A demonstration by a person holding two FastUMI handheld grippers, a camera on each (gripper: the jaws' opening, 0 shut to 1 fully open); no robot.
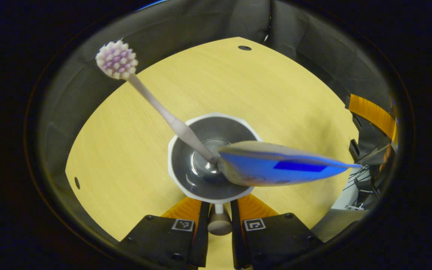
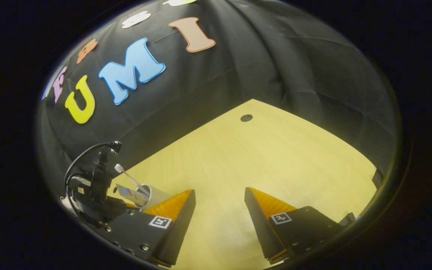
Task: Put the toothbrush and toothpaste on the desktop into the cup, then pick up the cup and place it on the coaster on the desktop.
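Looking down the left tool [image 1: 219, 210]: fingers nearly together, clamping the cup's handle [image 1: 219, 222] from both sides. Cup [image 1: 186, 180] upright, mouth toward the camera, above the wooden surface [image 1: 133, 150]. Toothbrush [image 1: 156, 105] stands in the cup, long axis slanting up-left, bristle head uppermost. Toothpaste [image 1: 276, 168] beside it, flat crimped end leaning out right over the rim. Right tool [image 2: 219, 198] released, fingers wide apart above bare surface, well apart from the cup.
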